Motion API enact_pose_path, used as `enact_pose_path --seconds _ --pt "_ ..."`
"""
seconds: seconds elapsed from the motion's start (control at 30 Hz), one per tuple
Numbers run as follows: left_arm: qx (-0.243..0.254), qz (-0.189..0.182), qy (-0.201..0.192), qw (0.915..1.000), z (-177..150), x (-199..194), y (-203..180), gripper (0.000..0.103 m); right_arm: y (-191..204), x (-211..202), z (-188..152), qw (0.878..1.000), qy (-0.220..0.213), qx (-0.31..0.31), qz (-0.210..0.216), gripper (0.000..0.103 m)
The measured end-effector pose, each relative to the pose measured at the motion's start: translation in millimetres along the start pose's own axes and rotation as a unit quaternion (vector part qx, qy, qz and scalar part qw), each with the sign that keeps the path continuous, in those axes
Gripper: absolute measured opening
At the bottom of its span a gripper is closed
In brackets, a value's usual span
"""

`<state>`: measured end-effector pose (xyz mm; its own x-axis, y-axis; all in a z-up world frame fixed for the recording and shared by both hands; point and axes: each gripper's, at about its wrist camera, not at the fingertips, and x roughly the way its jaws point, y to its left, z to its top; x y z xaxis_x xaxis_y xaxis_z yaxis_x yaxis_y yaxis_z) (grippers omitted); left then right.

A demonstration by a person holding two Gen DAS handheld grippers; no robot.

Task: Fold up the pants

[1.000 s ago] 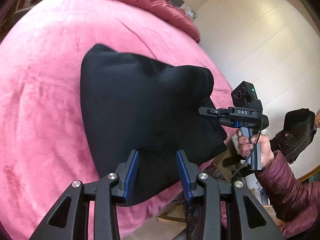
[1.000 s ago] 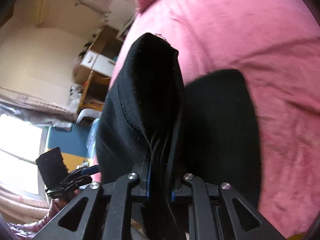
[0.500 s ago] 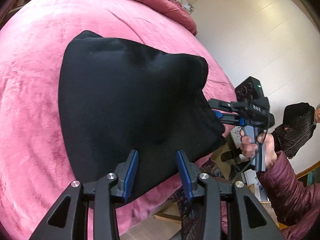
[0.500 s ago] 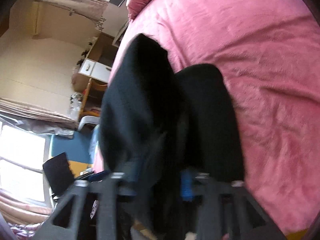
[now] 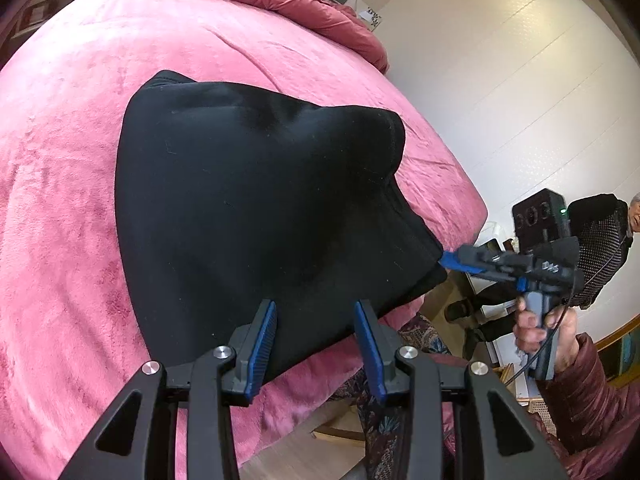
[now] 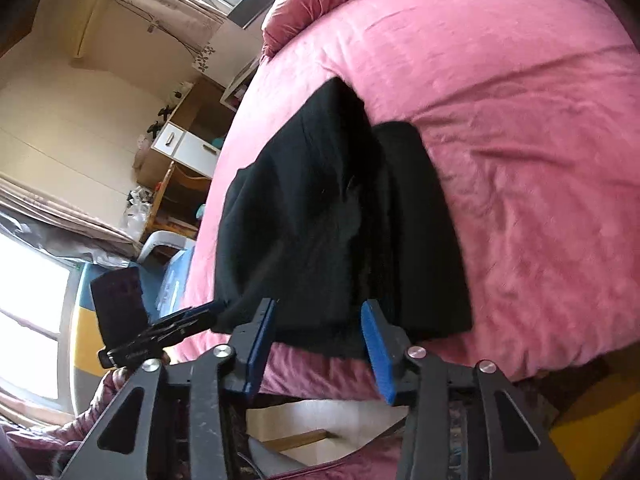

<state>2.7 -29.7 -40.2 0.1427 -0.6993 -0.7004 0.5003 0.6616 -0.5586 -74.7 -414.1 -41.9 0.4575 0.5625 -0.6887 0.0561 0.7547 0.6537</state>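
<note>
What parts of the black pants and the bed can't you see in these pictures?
- Black pants, left wrist view: the layers underneath are hidden by the top layer.
- Black pants, right wrist view: the near edge is hidden behind the right gripper.
- Pink bed cover: cut off by the round picture edge in both views.
- Left gripper: open, touching nothing.
</note>
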Motion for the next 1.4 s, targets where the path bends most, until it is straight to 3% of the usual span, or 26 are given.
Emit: enact_pose_path --seconds 0.13,0.17,0.2,0.33,0.43,0.5,0.6,0.7,0.77,0.8,0.83,0.97,1.07,1.1,1.17,1.2,1.3,1.4 --pt "0.006 0.001 -0.002 1.0 -1.6 -2.7 -2.0 0.041 -13.9 15.9 1.8 1.0 -0.002 0.021 -0.015 0.04" --pt "0.008 0.002 -0.002 1.0 -1.9 -3.6 -2.9 0.041 -15.7 20.1 3.9 0.999 -0.001 0.026 -0.033 0.019" --pt "0.009 0.003 -0.002 1.0 -2.2 -4.4 -3.6 0.041 -16.4 23.1 5.3 0.999 -0.001 0.028 -0.04 0.009" --pt "0.013 0.001 -0.006 0.9999 -4.7 -12.2 -4.8 0.041 9.1 1.0 -0.2 0.999 -0.013 -0.027 -0.041 0.007" --pt "0.016 0.008 -0.005 0.9998 -6.6 -11.6 -2.0 0.041 13.2 -13.7 -7.1 0.998 -0.016 -0.033 -0.046 0.007" --pt "0.005 0.011 0.001 0.9999 -6.8 -6.2 3.0 0.041 1.3 -1.5 -10.6 0.997 0.001 -0.025 -0.072 0.007" --pt "0.001 0.017 0.0 0.9999 -5.9 -6.2 1.9 0.041 -13.2 16.4 -11.0 0.997 0.009 -0.009 -0.075 0.007" --pt "0.013 0.016 -0.007 0.9998 -7.3 -14.0 -2.5 0.041 -10.4 7.6 -7.2 0.998 0.004 -0.011 -0.068 0.015" --pt "0.013 0.022 -0.008 0.9996 -7.1 -15.0 0.4 0.041 -4.4 -3.2 -0.3 0.995 -0.01 -0.031 -0.091 0.044" --pt "0.009 0.023 -0.009 0.9997 -7.2 -15.0 2.6 0.041 -1.7 -8.0 4.5 0.995 -0.023 -0.035 -0.092 0.067" --pt "0.007 0.024 -0.01 0.9996 -6.7 -14.8 4.0 0.041 2.4 -13.7 13.8 0.995 -0.045 -0.039 -0.083 0.075" --pt "-0.001 0.026 -0.022 0.9994 -6.1 -17.5 5.6 0.041 9.5 0.0 44.9 0.993 -0.064 -0.054 -0.08 0.075" --pt "0.01 0.048 -0.028 0.9984 -5.2 -19.5 3.5 0.041 3.9 31.0 62.3 0.994 -0.034 -0.051 -0.095 0.074" --pt "0.009 0.048 -0.028 0.9984 -4.2 -19.8 4.3 0.041 3.0 40.7 64.5 0.993 -0.022 -0.054 -0.106 0.073" --pt "0.008 0.059 -0.033 0.9977 -2.2 -19.1 5.5 0.041 2.9 55.8 63.8 0.991 -0.001 -0.066 -0.12 0.059" --pt "0.007 0.066 -0.033 0.9973 -1.0 -17.9 5.7 0.041 5.2 60.5 62.3 0.987 0.007 -0.081 -0.14 0.033" --pt "0.013 0.094 -0.042 0.9946 3.2 -16.7 1.2 0.041 13.4 56.0 62.1 0.983 0.008 -0.1 -0.152 0.013" --pt "0.027 0.14 -0.052 0.9884 10.0 -13.4 -8.5 0.045 30.1 35.1 66.7 0.98 -0.016 -0.124 -0.155 0.012"
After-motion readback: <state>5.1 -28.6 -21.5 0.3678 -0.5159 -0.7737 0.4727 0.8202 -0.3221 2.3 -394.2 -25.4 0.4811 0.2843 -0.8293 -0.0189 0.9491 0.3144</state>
